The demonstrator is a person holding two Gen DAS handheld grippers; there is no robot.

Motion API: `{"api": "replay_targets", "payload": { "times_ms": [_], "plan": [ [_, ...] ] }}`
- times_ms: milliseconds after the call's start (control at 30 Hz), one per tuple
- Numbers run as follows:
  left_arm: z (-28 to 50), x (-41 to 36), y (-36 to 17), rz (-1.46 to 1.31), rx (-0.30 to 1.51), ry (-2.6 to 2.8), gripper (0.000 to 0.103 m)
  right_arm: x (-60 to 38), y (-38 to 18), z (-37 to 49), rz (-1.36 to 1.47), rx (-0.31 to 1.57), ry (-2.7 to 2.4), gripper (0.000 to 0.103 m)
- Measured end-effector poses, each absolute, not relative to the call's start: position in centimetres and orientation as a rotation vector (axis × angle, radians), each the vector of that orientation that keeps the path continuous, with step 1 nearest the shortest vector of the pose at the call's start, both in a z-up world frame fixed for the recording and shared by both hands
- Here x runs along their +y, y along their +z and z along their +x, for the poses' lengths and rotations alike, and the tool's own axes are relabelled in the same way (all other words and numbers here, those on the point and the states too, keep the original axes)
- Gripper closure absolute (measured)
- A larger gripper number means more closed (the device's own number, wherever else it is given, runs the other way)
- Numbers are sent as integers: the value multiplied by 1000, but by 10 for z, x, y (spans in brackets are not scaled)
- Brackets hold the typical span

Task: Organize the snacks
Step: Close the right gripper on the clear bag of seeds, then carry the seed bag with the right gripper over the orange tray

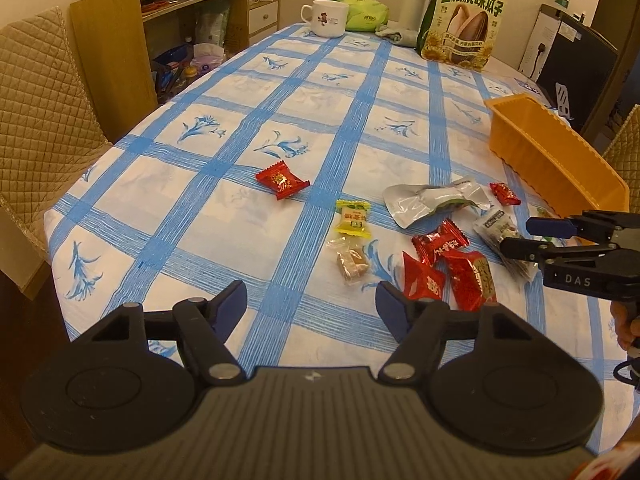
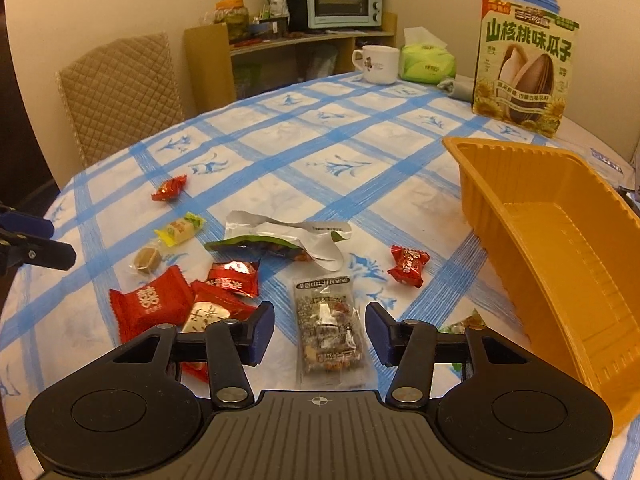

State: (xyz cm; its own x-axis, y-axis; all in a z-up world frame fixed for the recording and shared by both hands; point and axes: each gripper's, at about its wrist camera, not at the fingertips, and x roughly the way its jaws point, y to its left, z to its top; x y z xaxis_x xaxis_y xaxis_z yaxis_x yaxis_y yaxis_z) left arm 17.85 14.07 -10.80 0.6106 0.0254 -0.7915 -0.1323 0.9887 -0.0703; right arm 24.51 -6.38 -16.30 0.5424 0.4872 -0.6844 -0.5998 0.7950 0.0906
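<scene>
Two claws, both spread wide and holding nothing. The right claw (image 2: 320,332) hovers over a clear nut-bar packet (image 2: 330,332) lying on the worktop (image 2: 280,152), long axis running straight away from the camera; its near end is hidden behind the claw body. A greenish wrapper (image 2: 466,322) peeks out behind the right finger, hard to make out. The orange tray (image 2: 560,248) sits tilted just right, cut off by the frame. Left claw (image 1: 312,306) hangs near the red candies (image 1: 448,268).
</scene>
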Motion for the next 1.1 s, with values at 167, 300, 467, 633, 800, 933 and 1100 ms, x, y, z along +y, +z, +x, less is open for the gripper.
{"api": "replay_targets", "payload": {
  "times_ms": [167,300,467,633,800,933,1100],
  "plan": [
    [187,140,-113,-127,920,95,38,-62,-171,254,-171,778,659,54],
    [193,139,-116,-122,922,94,39,-58,-177,257,-186,786,661,58],
    [201,137,-121,-113,935,85,44,-58,-180,257,-204,777,665,64],
    [210,135,-128,-103,945,73,45,-66,-169,255,-158,763,646,65],
    [220,129,-134,-96,958,45,52,-80,-151,250,-111,743,621,65],
    [230,125,-140,-98,969,32,60,-95,-141,245,-85,736,588,65],
    [238,124,-147,-110,973,36,65,-119,-133,239,-56,731,540,65]
  ]
}}
